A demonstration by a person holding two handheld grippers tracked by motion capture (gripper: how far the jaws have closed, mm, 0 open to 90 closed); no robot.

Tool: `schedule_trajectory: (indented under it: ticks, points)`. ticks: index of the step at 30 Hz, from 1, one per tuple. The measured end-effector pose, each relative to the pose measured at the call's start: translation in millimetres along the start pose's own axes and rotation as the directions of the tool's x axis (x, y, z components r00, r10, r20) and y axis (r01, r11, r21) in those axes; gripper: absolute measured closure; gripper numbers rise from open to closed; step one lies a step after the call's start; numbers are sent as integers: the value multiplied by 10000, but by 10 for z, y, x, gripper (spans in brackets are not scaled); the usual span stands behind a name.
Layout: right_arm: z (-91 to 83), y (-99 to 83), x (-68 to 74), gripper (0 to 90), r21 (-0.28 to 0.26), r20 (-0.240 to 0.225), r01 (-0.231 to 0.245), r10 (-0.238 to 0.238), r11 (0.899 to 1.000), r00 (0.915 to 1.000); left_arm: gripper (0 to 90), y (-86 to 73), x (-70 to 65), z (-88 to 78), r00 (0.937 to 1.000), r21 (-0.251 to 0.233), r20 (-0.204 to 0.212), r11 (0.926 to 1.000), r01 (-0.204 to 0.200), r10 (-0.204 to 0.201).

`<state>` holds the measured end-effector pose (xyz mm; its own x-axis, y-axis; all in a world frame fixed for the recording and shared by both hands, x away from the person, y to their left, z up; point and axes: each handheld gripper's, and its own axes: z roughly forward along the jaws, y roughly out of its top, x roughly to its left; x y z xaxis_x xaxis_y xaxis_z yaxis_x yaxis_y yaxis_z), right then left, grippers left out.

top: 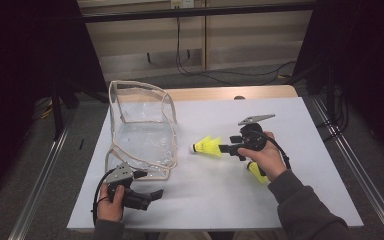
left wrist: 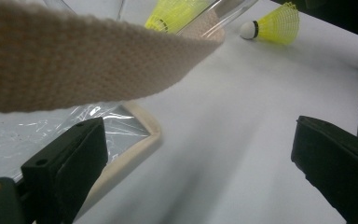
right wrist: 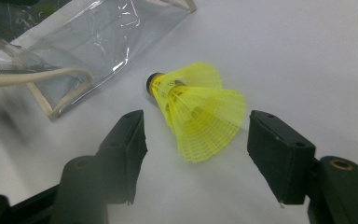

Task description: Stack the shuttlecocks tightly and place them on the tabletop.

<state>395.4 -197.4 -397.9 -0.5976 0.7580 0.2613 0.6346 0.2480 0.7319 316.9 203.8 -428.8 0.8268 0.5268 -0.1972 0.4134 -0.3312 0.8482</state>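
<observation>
The yellow shuttlecock (right wrist: 196, 109) looked very light and its skirt easily crushed, so the right gripper (right wrist: 196, 140), jaws wide around it without touching, should pinch softly near the cork, while the left gripper (left wrist: 200, 163) stood open too

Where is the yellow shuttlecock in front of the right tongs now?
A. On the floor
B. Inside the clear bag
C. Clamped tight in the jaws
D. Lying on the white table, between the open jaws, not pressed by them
D: in the right gripper view the shuttlecock lies on the white table, and the right tongs stand open with gaps on both sides.
</observation>
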Motion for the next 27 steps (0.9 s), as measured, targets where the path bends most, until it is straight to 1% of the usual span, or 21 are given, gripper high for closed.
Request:
schedule_trajectory:
  ticks: [2,7,9,17,21,27]
  points:
    - [-41,-26,-7,337,-111,-34,-92,92,9999,10000,37,2,1,1,10000,-39,-10,10000,-1,1]
    - [-127,-61,1,280,-191,-32,4,-5,9998,10000,37,4,-2,13,10000,-97,-2,9999,47,-47]
    - [-161,-71,1,250,-237,-22,-59,59,9997,10000,37,2,-4,18,10000,-55,-9,10000,26,-26]
    - [-283,-161,-35,203,-343,203,76,-69,9994,9998,37,10,-6,19,10000,0,2,10000,-13,13]
    - [-355,-223,-72,195,-423,197,-47,55,9991,9998,37,10,-6,20,10000,-7,5,10000,-6,6]
    - [-448,-310,-111,183,-578,291,-110,127,9983,9995,37,11,-7,27,10000,-12,-6,10000,9,-9]
